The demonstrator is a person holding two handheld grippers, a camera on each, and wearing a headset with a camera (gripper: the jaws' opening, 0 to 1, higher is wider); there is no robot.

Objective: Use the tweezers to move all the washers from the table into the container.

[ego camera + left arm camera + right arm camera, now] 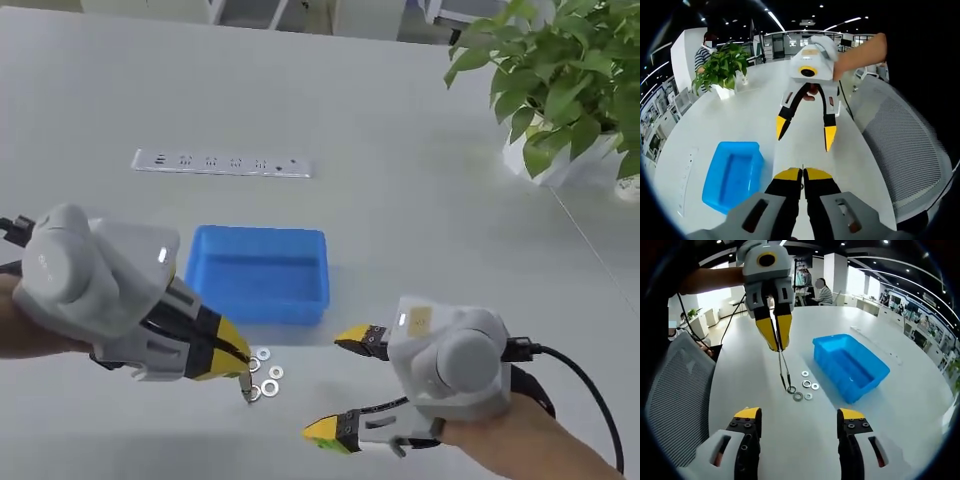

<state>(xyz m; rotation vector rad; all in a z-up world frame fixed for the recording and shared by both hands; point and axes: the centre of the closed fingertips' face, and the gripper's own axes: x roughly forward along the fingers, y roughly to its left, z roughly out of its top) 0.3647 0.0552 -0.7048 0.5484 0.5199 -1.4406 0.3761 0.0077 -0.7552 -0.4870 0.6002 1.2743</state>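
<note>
Both jaws of the left claw (238, 360) are clamping thin tweezers (781, 362), whose tips are touching one washer (791, 389) among the washers (269, 386) lying on the table (400, 200) just before the blue container (260, 305). Being light, flat and slippery, each is probably needing a pinch across its rim. Rightward, the right claw (330, 386) is hanging open, empty.

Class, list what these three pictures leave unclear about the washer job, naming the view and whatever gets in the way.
1. Whether the thin metal tweezers have pinched a small steel washer: the tips are too small, head and right gripper views.
2. The washer count: head view, the left gripper may cover some.
3. The near floor strip of the blue plastic container: head view, its front wall hides it.
</note>
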